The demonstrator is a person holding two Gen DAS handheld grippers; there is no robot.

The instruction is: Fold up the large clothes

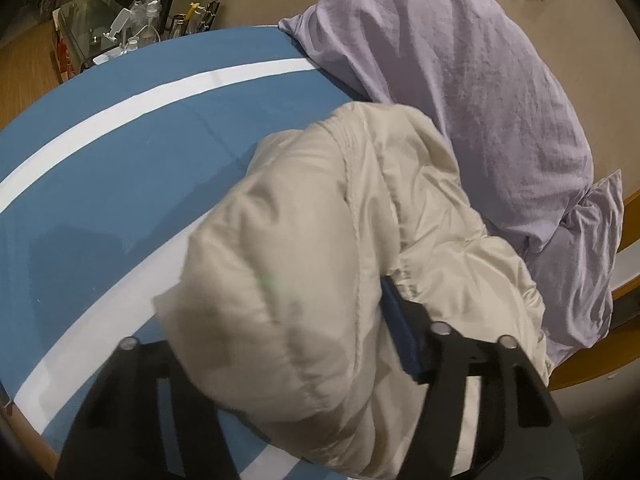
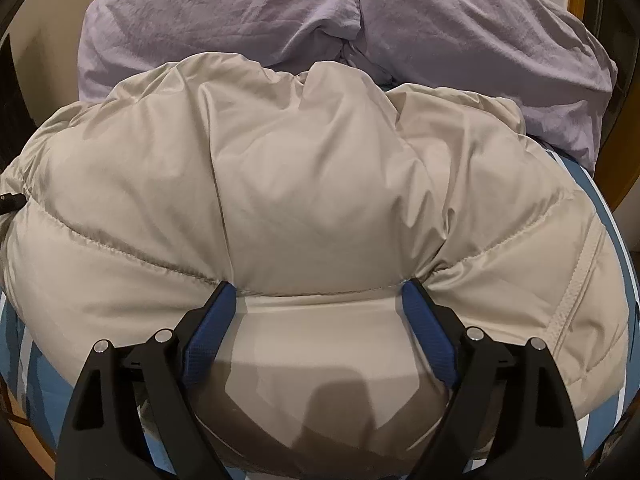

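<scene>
A beige puffer jacket [image 2: 320,168] lies bunched on the blue bed sheet [image 1: 120,168]. In the left wrist view a puffy fold of the jacket [image 1: 288,216] fills the space between the fingers of my left gripper [image 1: 272,304]. Its right blue pad [image 1: 400,332] presses into wrinkled fabric, and the other pad is hidden under the fold. In the right wrist view my right gripper [image 2: 318,296] stands wide over the jacket's near edge. Both blue pad tips [image 2: 222,300] dent the padding along a quilted seam, and their inner faces stay bare.
Two lilac pillows [image 2: 460,40] lie against the wall just beyond the jacket. The sheet has white stripes [image 1: 160,92]. A cluttered side stand [image 1: 120,32] is past the bed's far left corner. The wooden bed frame [image 1: 592,364] shows at the right.
</scene>
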